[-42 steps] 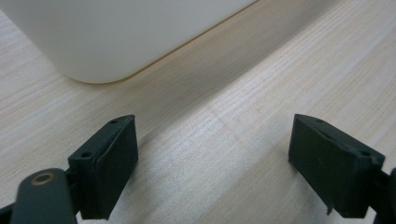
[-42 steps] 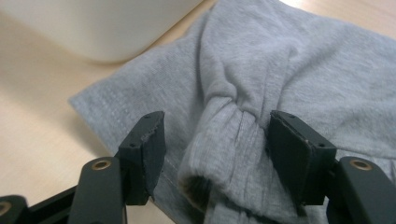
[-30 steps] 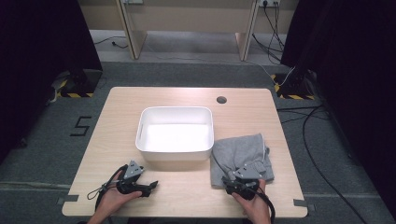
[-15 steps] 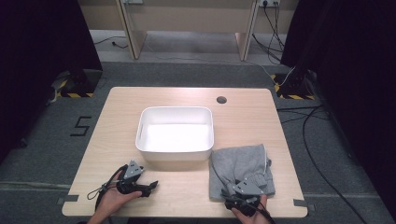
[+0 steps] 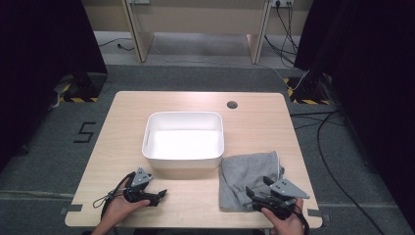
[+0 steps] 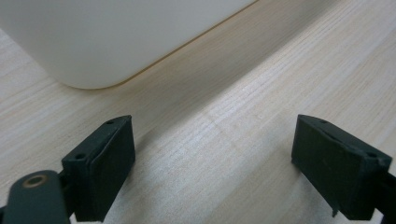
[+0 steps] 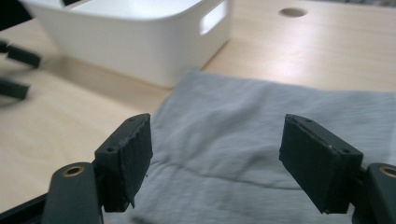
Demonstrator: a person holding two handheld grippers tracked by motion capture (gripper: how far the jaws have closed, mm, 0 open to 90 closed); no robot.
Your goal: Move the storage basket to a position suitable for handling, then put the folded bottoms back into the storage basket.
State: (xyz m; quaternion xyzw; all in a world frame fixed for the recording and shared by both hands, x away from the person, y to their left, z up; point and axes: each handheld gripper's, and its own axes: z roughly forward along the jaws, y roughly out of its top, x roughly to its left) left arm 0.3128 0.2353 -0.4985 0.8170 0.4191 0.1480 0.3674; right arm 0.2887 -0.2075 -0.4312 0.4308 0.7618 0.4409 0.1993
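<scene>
The right claw (image 5: pixel 254 198) had drawn back to the grey cloth's (image 5: pixel 247 174) near edge, jaws wide and empty, poised to grip; the left claw (image 5: pixel 159 196) rested open on the table (image 5: pixel 195 196).

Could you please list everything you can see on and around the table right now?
Table: one, light wood, centre, with a round hole near its far edge.
Bin: one, white, mid-table, nothing inside.
Cloth: one, grey, flat at the bin's right, near the front edge.
Cables: several, black, on the grey floor at right.
Left gripper: one, black, fingers open, above bare wood in front of the bin.
Right gripper: one, black, fingers open, at the cloth's near edge.
Hands: two, at the bottom edge.
</scene>
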